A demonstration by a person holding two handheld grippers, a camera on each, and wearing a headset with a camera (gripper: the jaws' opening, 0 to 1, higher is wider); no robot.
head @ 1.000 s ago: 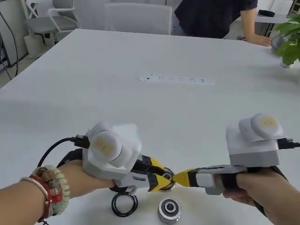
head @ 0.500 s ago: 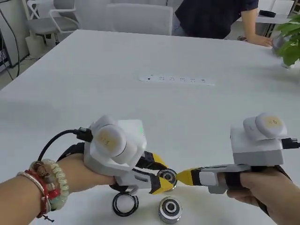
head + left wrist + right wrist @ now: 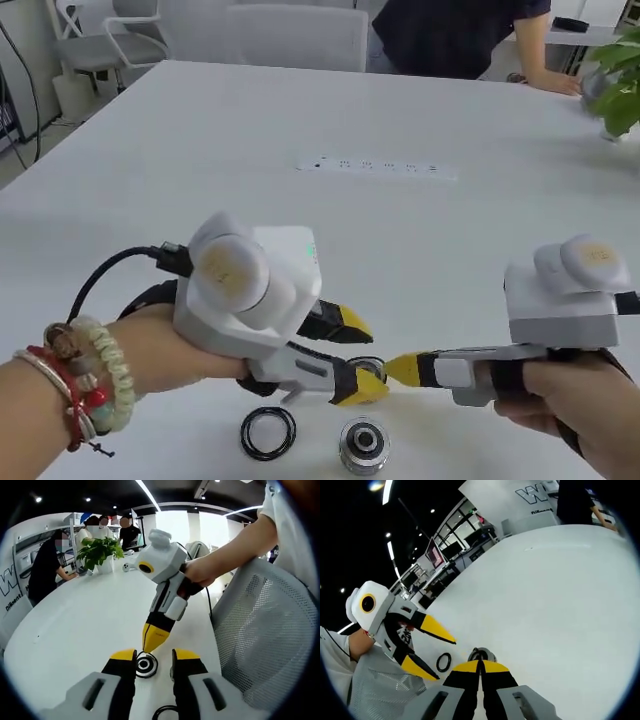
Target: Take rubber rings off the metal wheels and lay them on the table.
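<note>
A small metal wheel (image 3: 370,366) with a dark rubber ring on it sits between the spread yellow jaws of my left gripper (image 3: 362,355). In the left gripper view the wheel (image 3: 145,665) lies just past my left gripper's (image 3: 154,655) open tips. My right gripper (image 3: 398,368) is shut, its yellow point against that wheel's right side (image 3: 481,655); I cannot tell whether it pinches the ring. A second wheel (image 3: 362,445) stands on the table near the front edge. A loose black rubber ring (image 3: 267,432) lies flat to its left.
A white power strip (image 3: 378,168) lies mid-table. A person leans on the far right edge of the white table (image 3: 200,150). A potted plant (image 3: 615,90) stands at the far right. Office chairs (image 3: 295,38) line the far side.
My left gripper's jaws have spread wider around the wheel. Both grippers have drifted slightly right and lower in the head view.
</note>
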